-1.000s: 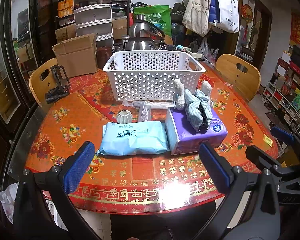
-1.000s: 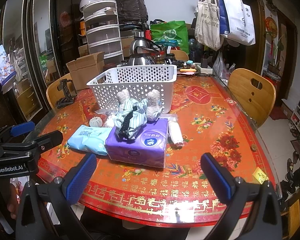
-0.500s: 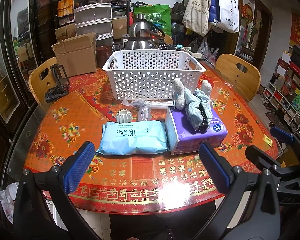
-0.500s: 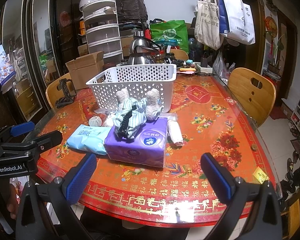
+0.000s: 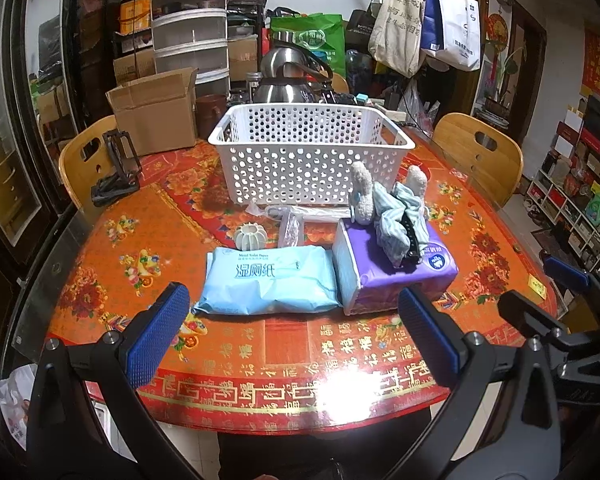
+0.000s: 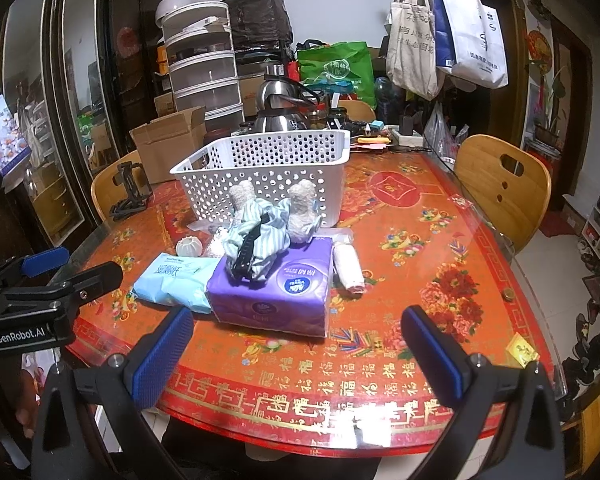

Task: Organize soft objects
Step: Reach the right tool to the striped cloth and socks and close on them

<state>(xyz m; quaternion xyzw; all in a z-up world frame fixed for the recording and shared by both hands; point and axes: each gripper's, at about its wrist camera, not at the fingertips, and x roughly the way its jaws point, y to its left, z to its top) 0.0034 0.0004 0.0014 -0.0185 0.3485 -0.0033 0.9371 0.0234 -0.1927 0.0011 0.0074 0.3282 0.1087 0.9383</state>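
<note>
Both tongs gape wide, holding nothing. Left view: left gripper hangs at the table's near edge — wipes pack lies lengthwise left-to-right, touching the tissue pack. Right view: right gripper faces that tissue pack, toy on top, before the basket.

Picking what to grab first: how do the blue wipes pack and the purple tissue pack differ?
The blue wipes pack lies flat, low and bare; the purple tissue pack is taller, blockier and carries a striped plush toy. Both are soft packs lying side by side before the white basket.
</note>
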